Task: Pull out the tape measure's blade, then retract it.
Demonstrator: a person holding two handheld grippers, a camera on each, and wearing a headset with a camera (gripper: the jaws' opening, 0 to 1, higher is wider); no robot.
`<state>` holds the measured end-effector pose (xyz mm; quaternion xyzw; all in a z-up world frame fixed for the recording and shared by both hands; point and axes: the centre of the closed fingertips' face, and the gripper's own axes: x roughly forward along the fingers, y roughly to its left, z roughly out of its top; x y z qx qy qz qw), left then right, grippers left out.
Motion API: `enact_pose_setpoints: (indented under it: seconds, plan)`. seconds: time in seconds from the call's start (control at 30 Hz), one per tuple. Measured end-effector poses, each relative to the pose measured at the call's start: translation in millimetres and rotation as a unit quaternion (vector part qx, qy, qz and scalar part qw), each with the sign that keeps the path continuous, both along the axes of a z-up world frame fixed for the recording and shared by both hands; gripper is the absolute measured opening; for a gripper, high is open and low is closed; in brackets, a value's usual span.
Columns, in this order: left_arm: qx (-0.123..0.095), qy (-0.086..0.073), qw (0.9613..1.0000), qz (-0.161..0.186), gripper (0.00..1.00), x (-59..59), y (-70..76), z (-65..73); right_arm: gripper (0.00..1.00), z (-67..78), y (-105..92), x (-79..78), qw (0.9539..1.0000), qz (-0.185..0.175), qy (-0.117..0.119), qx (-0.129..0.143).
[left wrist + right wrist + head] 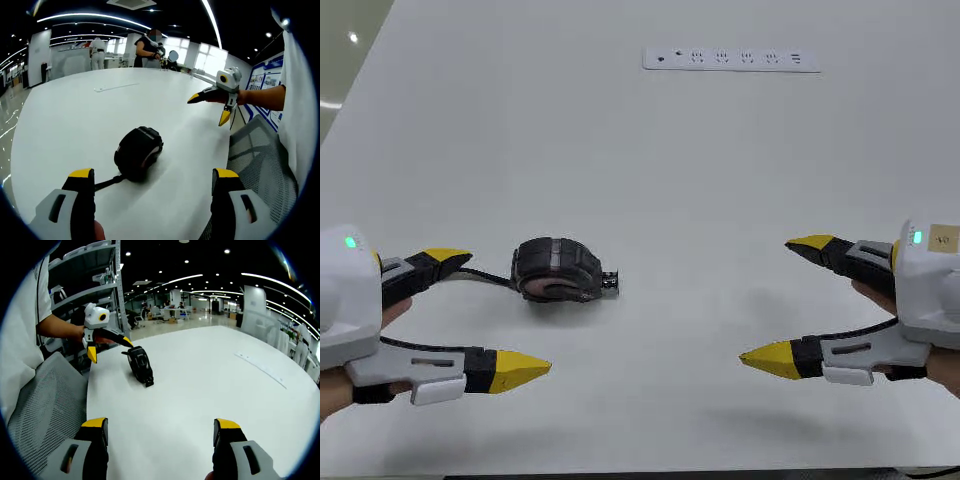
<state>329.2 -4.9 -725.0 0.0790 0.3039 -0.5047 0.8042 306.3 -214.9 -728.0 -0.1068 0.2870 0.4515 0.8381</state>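
A black tape measure (558, 270) lies on the white table (650, 160), its blade tip (611, 282) pointing right and a black wrist strap trailing left. My left gripper (480, 315) stands open just left of it, yellow tips on either side of the strap. The tape measure (138, 152) sits a short way ahead of my left gripper (155, 180). My right gripper (788, 300) is open, well to the right of the tape measure (140, 365), with nothing between its fingers. My right gripper (162, 432) faces the tape measure from a distance.
A white power strip (731, 59) lies flat near the far edge of the table. A grey mesh chair (45, 405) stands at the near side. People stand far off in the room behind the table.
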Motion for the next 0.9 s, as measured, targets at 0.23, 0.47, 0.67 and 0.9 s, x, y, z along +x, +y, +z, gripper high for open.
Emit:
enact_pose_setpoints:
  seconds: [0.23,0.47,0.67,0.9]
  plan:
    - [0.014,-0.007,0.9992,-0.036,0.93,8.9,-12.0,-2.5,0.88,-4.5,10.4,7.5,0.9995,0.029,0.002,-0.012]
    - [0.038,-0.008,0.9967,-0.071,0.86,15.6,-16.5,-10.7,0.88,-9.9,18.3,14.3,0.9984,0.053,0.006,-0.020]
    - [0.057,-0.007,0.9937,-0.096,0.79,22.1,-18.0,-18.6,0.88,-13.5,23.0,19.3,0.9975,0.067,0.009,-0.023]
    - [0.081,-0.012,0.9880,-0.130,0.66,28.3,-20.4,-27.1,0.88,-19.5,27.7,24.4,0.9965,0.079,0.013,-0.024]
